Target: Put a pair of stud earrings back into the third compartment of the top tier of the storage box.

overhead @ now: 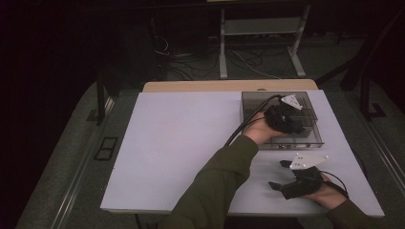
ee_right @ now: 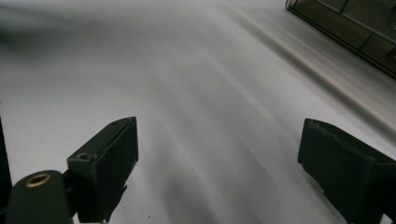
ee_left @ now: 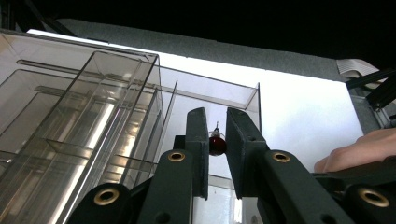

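Over at two o'clock on the table [overhead: 181, 143], the left gripper [ee_left: 215, 140] reaches into the clear divided box [overhead: 251, 98], its jaws nearly pressed together, pinching a small dark red bead-like thing [ee_left: 216, 144] with a thin stem on top. It looks light, hard and glossy, likely slippery, so I'd squeeze its round body, not the stem. The right gripper [ee_right: 219, 158] hovers at five o'clock, jaws spread, empty.

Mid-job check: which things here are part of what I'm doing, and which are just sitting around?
In play:
- left gripper, shut on a small red bead
- clear divided box, over which it hangs

Idle or background:
- right gripper, open over the white table
- cables on floor
- metal stand
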The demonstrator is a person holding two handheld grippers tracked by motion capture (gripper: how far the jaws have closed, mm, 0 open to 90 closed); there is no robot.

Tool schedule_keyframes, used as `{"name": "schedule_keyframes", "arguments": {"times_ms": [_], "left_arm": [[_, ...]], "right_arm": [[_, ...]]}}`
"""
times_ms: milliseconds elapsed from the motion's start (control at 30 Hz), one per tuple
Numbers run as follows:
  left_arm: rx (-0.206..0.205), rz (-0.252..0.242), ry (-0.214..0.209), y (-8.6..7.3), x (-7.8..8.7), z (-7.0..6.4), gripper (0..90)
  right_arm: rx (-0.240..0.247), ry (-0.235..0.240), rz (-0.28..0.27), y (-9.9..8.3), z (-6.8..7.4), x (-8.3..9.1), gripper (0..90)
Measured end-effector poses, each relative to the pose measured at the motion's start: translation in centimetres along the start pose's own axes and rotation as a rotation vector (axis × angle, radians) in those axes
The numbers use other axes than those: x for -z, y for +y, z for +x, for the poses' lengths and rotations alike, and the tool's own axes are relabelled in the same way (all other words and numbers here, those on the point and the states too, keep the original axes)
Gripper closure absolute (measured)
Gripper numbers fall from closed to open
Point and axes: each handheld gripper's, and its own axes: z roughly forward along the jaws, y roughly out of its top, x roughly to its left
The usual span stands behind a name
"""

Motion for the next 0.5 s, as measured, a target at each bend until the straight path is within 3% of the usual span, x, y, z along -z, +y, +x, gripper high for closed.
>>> {"name": "schedule_keyframes", "arguments": {"times_ms": [300, 500], "left_arm": [[0.012, -0.013, 0.020, -0.1, 0.9, 0.1, 69.4], [0.009, -0.018, 0.049, -0.8, 2.6, -0.2, 60.9]], "right_arm": [[0.003, -0.001, -0.001, 0.0, 0.0, 0.0, 11.6], [0.003, -0.002, 0.003, 0.0, 0.0, 0.0, 11.6]]}}
